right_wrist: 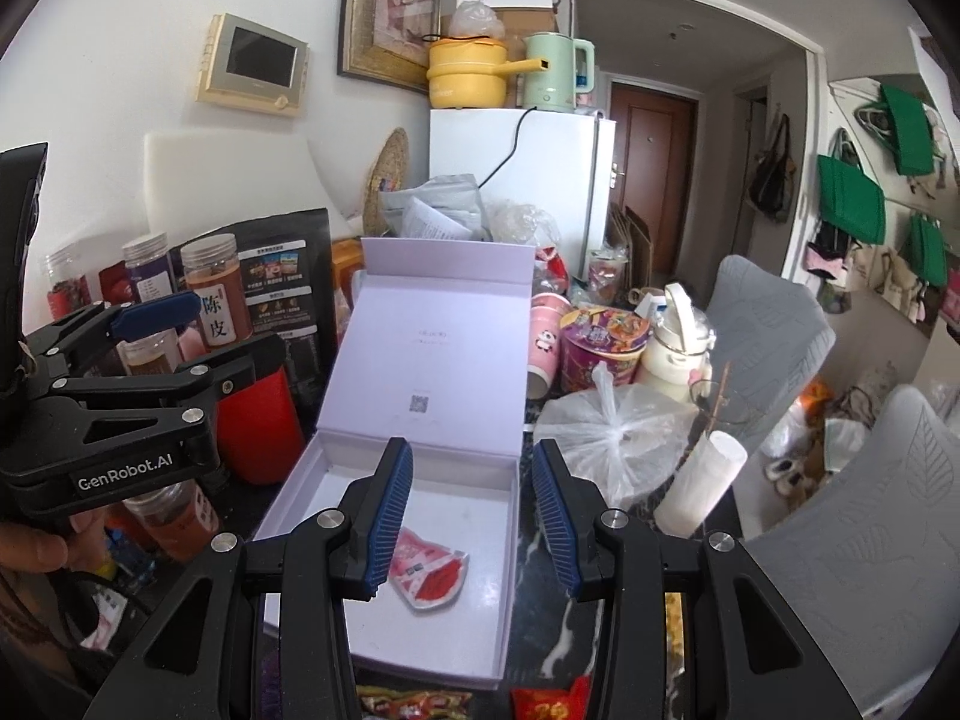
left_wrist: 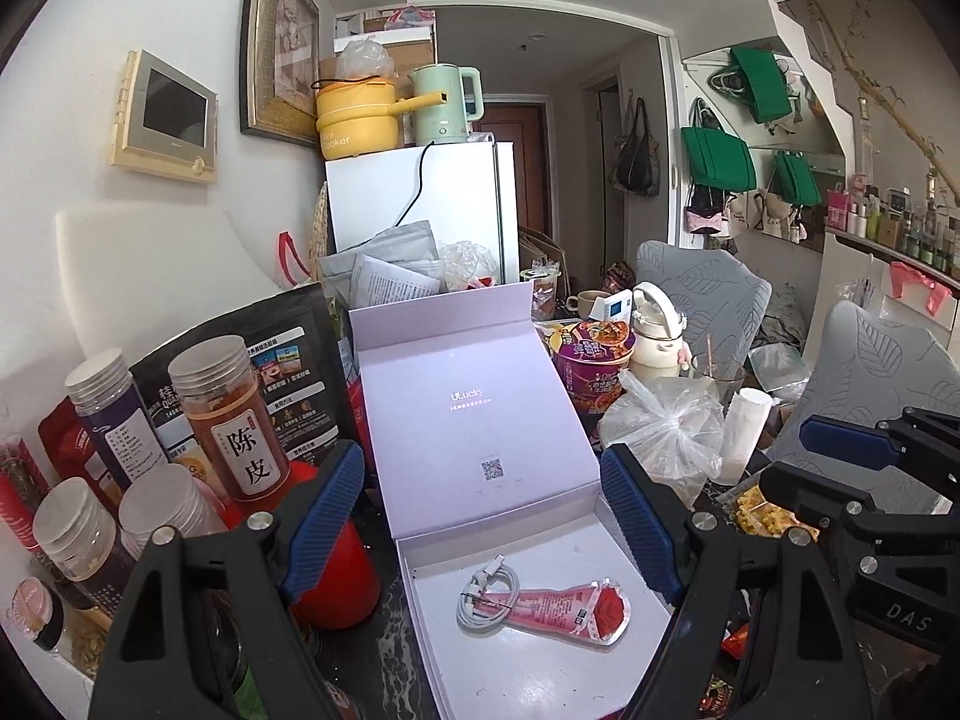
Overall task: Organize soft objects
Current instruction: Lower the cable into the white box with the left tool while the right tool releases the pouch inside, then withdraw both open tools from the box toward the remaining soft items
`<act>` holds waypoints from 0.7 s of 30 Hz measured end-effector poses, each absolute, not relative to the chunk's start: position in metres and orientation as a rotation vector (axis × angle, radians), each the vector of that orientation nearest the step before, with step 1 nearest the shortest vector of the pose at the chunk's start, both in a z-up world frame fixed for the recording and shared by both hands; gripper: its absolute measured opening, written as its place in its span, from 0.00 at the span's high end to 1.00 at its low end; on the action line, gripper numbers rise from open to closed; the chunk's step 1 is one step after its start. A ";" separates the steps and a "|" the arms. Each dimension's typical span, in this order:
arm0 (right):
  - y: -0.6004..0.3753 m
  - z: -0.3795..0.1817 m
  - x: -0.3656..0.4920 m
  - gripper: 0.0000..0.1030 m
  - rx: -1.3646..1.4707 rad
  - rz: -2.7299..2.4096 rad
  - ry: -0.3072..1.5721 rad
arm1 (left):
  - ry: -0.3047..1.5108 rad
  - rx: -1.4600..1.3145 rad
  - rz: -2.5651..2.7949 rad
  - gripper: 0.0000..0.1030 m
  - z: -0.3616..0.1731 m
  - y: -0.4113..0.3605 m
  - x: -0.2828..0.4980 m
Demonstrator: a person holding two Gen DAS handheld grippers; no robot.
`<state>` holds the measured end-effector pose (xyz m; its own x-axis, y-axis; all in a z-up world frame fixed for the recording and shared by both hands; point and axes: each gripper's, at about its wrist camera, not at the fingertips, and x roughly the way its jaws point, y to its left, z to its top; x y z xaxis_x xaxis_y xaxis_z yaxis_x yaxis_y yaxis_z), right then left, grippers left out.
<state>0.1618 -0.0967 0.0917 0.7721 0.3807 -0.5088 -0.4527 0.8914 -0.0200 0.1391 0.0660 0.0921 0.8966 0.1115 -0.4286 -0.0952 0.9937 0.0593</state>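
An open lilac gift box (left_wrist: 528,546) (right_wrist: 474,480) lies on the dark marble table with its lid standing up behind it. Inside it lie a coiled white cable (left_wrist: 486,594) and a pink and red soft sachet (left_wrist: 570,606) (right_wrist: 429,579). My left gripper (left_wrist: 480,516) hovers over the box, open, with nothing between its blue pads. My right gripper (right_wrist: 474,510) hangs above the box's near right part, open and empty too. The right wrist view hides the cable behind a finger. Each gripper shows in the other's view: the right gripper (left_wrist: 822,468), the left gripper (right_wrist: 198,336).
Lidded jars (left_wrist: 225,414) and a red container (left_wrist: 336,570) crowd the box's left side. A tied plastic bag (left_wrist: 666,426) (right_wrist: 612,426), a noodle cup (right_wrist: 600,342) and a white bottle (right_wrist: 675,342) stand to its right. Grey chairs (right_wrist: 768,324) are beyond. A hand (right_wrist: 36,546) holds the left gripper.
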 end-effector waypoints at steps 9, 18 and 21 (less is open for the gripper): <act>-0.109 0.103 0.125 0.60 -0.142 0.440 0.482 | 0.415 0.042 0.097 0.21 0.105 0.055 0.106; -0.118 0.102 0.090 0.60 -0.142 0.434 0.468 | 0.421 0.052 0.069 0.21 0.102 0.041 0.073; -0.120 0.099 0.081 0.60 -0.137 0.431 0.472 | 0.426 0.051 0.063 0.21 0.100 0.038 0.063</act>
